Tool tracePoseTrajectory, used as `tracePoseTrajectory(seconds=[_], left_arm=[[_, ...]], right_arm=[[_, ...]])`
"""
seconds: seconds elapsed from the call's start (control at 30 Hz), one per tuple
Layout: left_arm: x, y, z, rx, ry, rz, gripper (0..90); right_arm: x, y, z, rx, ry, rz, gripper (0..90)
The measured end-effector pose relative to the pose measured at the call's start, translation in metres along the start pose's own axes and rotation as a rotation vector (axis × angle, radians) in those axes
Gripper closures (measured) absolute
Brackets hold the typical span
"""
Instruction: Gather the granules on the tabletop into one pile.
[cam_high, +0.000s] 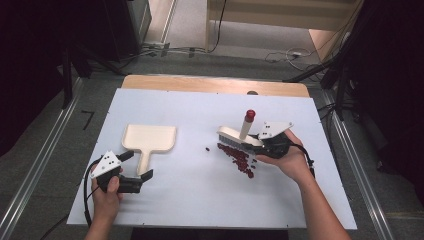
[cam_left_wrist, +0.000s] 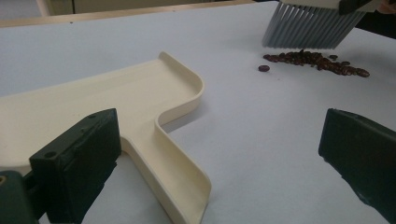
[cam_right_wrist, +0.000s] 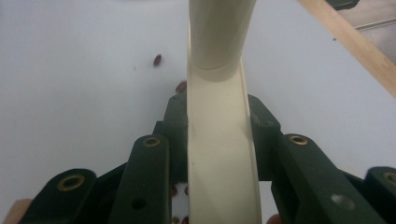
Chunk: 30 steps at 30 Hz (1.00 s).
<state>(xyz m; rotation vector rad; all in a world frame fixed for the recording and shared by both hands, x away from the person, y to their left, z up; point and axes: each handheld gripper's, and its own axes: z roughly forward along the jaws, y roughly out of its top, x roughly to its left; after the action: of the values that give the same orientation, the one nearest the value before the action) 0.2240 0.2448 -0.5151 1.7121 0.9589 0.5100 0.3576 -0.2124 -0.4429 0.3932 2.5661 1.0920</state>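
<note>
White sheeting covers the worktop (cam_high: 190, 200), with grey floor beyond its far edge. At right, the right tool (cam_high: 260, 142) clamps the cream brush (cam_high: 239, 136), whose bristles stand over a trail of dark beans (cam_high: 239, 159). At near left, the left tool (cam_high: 134, 167) gapes wide around the handle of the cream dustpan (cam_high: 150, 138), not gripping it.

Bench (cam_high: 165, 200) near edge bare between both hands: open passage. Dustpan (cam_high: 150, 138) blocks left-centre, its handle lying just beside left claw (cam_high: 136, 169). Bean scatter (cam_high: 239, 157) and brush (cam_high: 239, 136) occupy right-centre. Far edge unobstructed.
</note>
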Motion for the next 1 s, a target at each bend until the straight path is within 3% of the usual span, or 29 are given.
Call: tracePoseTrajectory(seconds=[0.17,0.3,0.4,0.5,0.7,1.0], left_arm=[[0.0,0.0,0.0,0.002,0.001,0.0,0.0],[0.0,0.0,0.0,0.002,0.0,0.002,0.0],[0.0,0.0,0.0,0.001,-0.001,0.002,0.0],[0.0,0.0,0.0,0.001,-0.003,0.004,0.0],[0.0,0.0,0.0,-0.002,-0.004,0.003,0.0],[-0.001,0.0,0.0,0.005,0.001,0.003,0.0]], right_arm=[[0.02,0.024,0.004,-0.038,0.013,0.226,65.4],[0.043,0.037,0.021,-0.024,-0.012,0.322,65.4],[0.052,0.039,0.035,-0.035,0.015,0.446,65.4],[0.056,0.037,0.046,-0.039,0.043,0.539,65.4],[0.05,0.022,0.047,-0.026,0.003,0.662,65.4],[0.037,-0.008,0.02,-0.03,-0.074,0.733,65.4]])
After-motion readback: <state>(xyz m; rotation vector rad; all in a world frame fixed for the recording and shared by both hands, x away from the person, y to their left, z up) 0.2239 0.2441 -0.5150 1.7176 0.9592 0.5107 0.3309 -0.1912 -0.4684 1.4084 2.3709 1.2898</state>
